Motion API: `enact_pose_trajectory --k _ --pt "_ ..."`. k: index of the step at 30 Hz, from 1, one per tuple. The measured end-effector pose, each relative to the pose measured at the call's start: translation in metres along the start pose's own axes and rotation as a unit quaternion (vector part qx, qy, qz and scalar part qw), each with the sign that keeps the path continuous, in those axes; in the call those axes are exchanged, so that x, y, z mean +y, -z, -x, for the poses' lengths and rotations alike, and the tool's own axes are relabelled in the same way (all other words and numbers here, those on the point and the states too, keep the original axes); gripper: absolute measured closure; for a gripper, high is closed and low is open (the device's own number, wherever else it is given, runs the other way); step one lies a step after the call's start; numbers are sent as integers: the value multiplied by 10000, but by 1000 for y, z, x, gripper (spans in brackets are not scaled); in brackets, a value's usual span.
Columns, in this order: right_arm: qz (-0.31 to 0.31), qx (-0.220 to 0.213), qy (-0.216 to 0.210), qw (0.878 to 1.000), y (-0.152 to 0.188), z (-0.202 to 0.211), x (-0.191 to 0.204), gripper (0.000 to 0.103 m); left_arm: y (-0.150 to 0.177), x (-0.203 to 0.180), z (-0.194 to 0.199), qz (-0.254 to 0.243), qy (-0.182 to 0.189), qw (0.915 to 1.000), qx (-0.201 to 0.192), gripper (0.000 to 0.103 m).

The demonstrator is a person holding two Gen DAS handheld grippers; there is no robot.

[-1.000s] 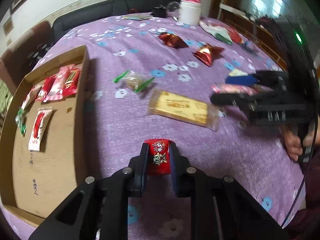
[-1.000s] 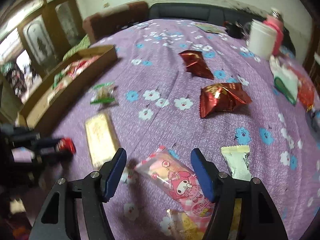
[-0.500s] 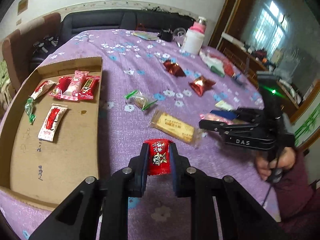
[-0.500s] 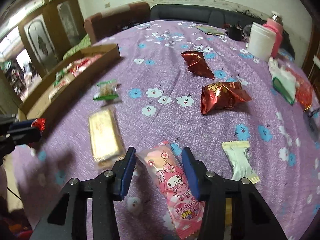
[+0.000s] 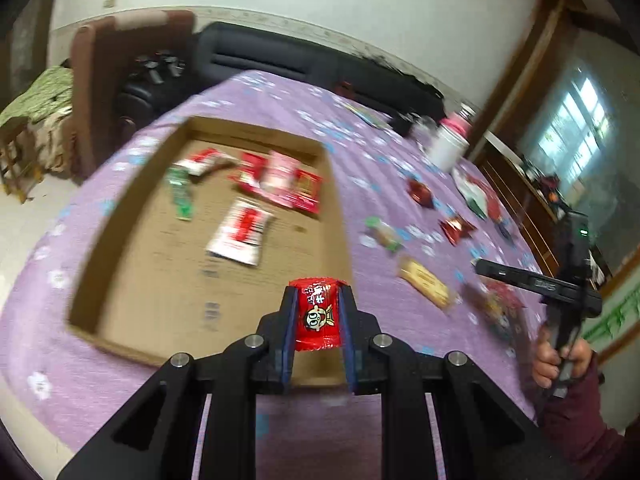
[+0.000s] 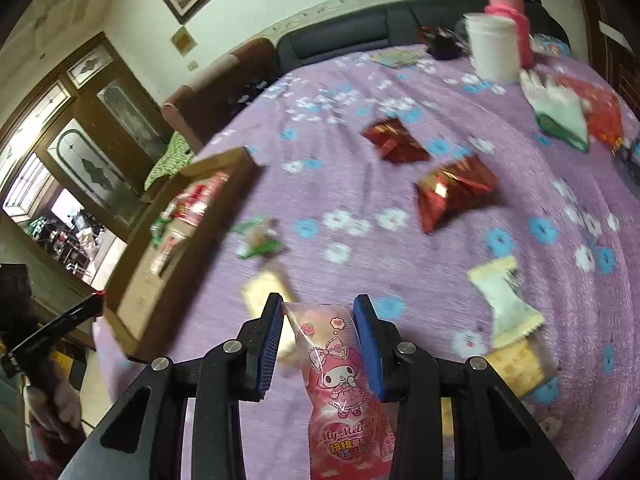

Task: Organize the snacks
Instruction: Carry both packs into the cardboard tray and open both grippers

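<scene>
My left gripper (image 5: 317, 312) is shut on a small red snack packet (image 5: 318, 314) and holds it above the near right corner of the cardboard tray (image 5: 108, 216), which holds several red, pink and green snacks. My right gripper (image 6: 320, 320) is closed around a pink My Melody snack pouch (image 6: 340, 376) and holds it above the purple flowered tablecloth (image 6: 400, 184). The right gripper also shows in the left wrist view (image 5: 520, 276), off to the right. The tray shows at the left of the right wrist view (image 6: 140, 300).
Loose snacks lie on the cloth: two red foil bags (image 6: 452, 192), a green-ended candy (image 6: 260, 240), a yellow bar (image 5: 426, 280), a pale green-white packet (image 6: 504, 300). A white jar (image 6: 494, 50) and a pink bottle stand at the back. Chairs and a sofa ring the table.
My left gripper has swung left with the red packet, from over the cloth to over the tray. My right gripper has closed on the pink pouch and lifted it.
</scene>
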State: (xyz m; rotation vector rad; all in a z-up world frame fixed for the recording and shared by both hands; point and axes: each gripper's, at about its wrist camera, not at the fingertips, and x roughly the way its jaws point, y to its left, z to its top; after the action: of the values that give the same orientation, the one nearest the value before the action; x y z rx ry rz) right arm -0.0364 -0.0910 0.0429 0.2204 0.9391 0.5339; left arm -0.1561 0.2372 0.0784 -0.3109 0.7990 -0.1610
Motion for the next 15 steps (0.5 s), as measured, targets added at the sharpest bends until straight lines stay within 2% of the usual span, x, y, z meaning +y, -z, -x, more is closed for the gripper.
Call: enact_pose_trajectory --k 6,10,15 --pt "416 112 -509 9978 -26 -10 68 63 -18 44 1 158 -562 9983 19 84" --pt "811 357 -616 9942 -40 -44 126 63 -35 69 -20 184 -877 9958 196 84" --pt "1025 710 -632 9902 -50 -99 178 63 -52 91 -44 380 -952 9942 317 84"
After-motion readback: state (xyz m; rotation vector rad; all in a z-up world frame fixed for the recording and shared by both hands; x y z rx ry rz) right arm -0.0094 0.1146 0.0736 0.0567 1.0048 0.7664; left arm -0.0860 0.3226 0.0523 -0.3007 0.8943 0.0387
